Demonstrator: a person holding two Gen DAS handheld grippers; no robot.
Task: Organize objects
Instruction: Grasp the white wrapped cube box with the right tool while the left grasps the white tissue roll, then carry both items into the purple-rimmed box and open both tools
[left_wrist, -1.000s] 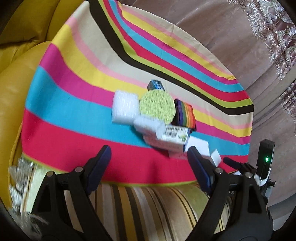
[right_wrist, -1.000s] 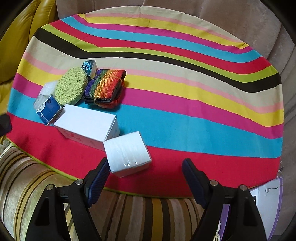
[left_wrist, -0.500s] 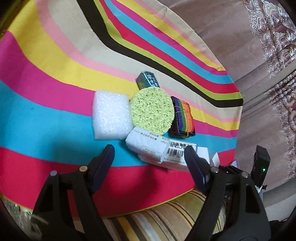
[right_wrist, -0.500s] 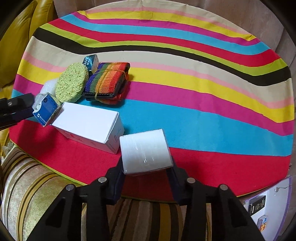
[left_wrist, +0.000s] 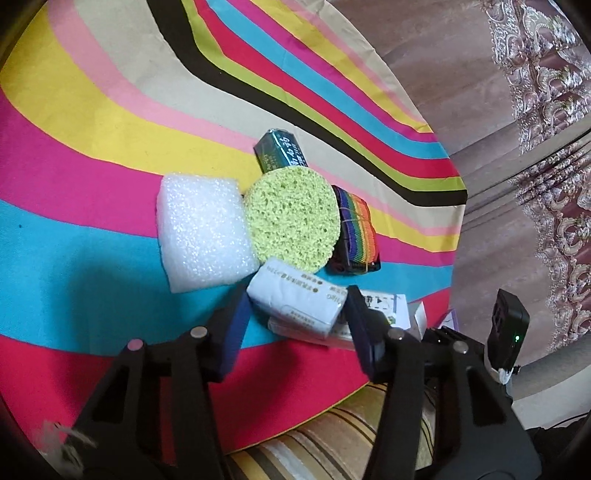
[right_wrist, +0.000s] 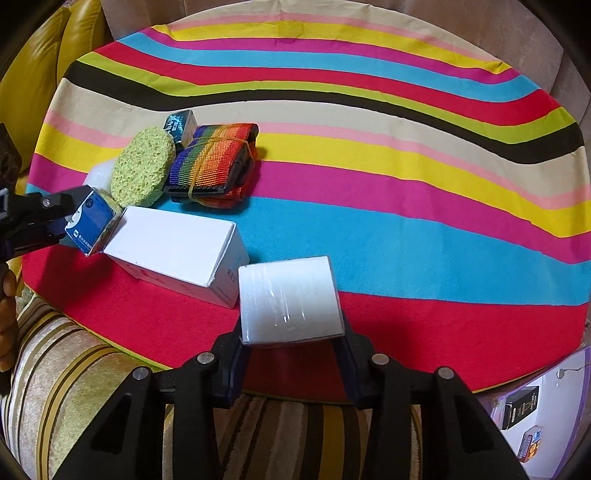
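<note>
On the striped cloth (left_wrist: 92, 122) lie a white foam block (left_wrist: 203, 236), a round green sponge (left_wrist: 293, 216), a dark green packet (left_wrist: 280, 149), a rainbow strap roll (left_wrist: 356, 232) and a long white box (right_wrist: 177, 254). My left gripper (left_wrist: 295, 308) is shut on a small tissue pack (left_wrist: 295, 304), whose blue face shows in the right wrist view (right_wrist: 92, 219). My right gripper (right_wrist: 291, 332) is shut on a white wrapped cube (right_wrist: 290, 299), held beside the end of the white box.
A striped cushion (right_wrist: 92, 387) lies under the cloth's near edge. Yellow sofa leather (right_wrist: 29, 92) is at the left. A purple-edged card with small boxes (right_wrist: 543, 410) sits at the lower right. Brown upholstery (left_wrist: 461, 92) is beyond the cloth.
My left gripper moved forward to the pile and closed on the tissue pack. My right gripper closed on the white cube and holds it by the white box.
</note>
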